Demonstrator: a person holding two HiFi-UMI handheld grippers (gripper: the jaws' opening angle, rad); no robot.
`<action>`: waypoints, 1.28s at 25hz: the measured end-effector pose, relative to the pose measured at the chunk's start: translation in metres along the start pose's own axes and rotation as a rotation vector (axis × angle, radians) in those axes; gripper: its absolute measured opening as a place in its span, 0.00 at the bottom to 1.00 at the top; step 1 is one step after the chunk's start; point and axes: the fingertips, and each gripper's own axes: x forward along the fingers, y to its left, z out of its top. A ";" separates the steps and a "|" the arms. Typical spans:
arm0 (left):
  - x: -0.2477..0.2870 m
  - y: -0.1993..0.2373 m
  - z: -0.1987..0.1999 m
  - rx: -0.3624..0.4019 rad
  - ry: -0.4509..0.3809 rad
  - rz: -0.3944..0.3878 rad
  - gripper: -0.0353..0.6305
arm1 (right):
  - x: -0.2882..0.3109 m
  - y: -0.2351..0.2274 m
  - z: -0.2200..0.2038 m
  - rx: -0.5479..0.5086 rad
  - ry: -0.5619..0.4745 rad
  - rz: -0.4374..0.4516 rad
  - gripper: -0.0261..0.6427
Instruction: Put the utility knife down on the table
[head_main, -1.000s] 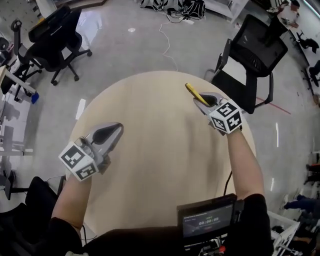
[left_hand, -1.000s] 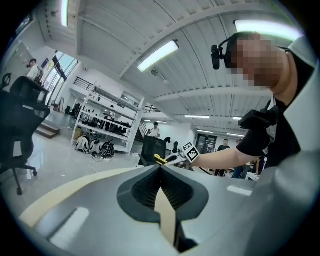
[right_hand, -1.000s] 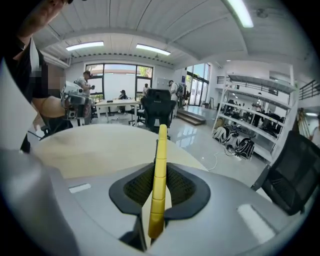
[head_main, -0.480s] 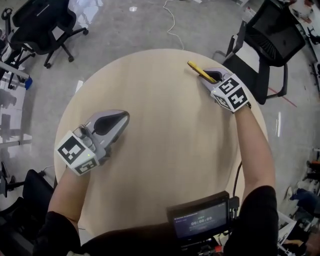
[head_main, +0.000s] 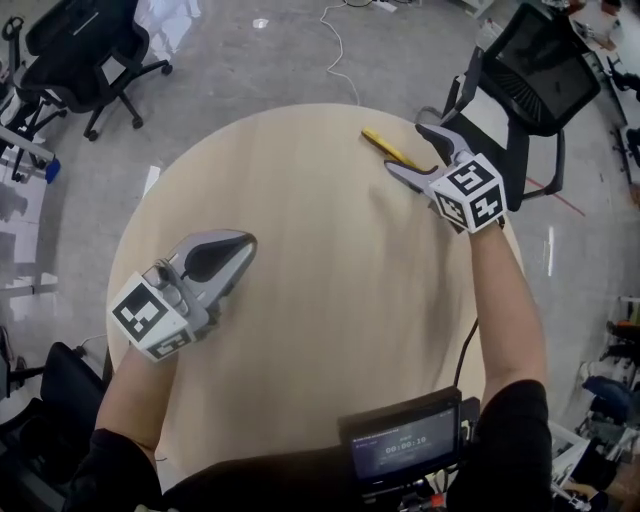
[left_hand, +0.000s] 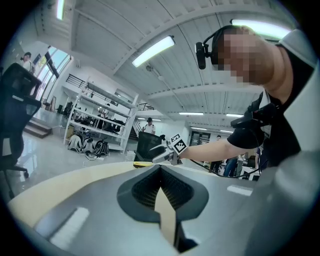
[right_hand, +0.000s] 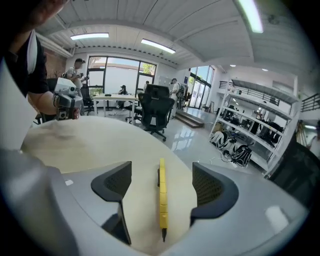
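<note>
One yellow utility knife (head_main: 385, 146), flat on the table (head_main: 310, 300) at upper right, lying free between the just-opened, wide jaws of my right tool (head_main: 405, 149); my left tool (head_main: 238, 245), lower left, closed and empty.

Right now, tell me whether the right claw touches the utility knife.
Apart. Right gripper view: the right claw, jaws just opened, straddles the utility knife lying on the table, bare wood either side.

utility knife (head_main: 383, 145): 1 | table (head_main: 330, 300): 1 | left gripper (head_main: 243, 243) + right gripper (head_main: 408, 150): 2 | screen (head_main: 405, 445): 1
</note>
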 end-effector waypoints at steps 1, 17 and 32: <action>-0.002 -0.003 0.003 0.001 -0.004 0.002 0.04 | -0.010 0.000 0.005 0.021 -0.023 -0.007 0.63; -0.096 -0.098 0.134 -0.019 -0.120 0.006 0.04 | -0.229 0.080 0.104 0.244 -0.241 -0.052 0.40; -0.248 -0.214 0.231 0.065 -0.171 -0.035 0.04 | -0.415 0.256 0.196 0.321 -0.432 -0.113 0.08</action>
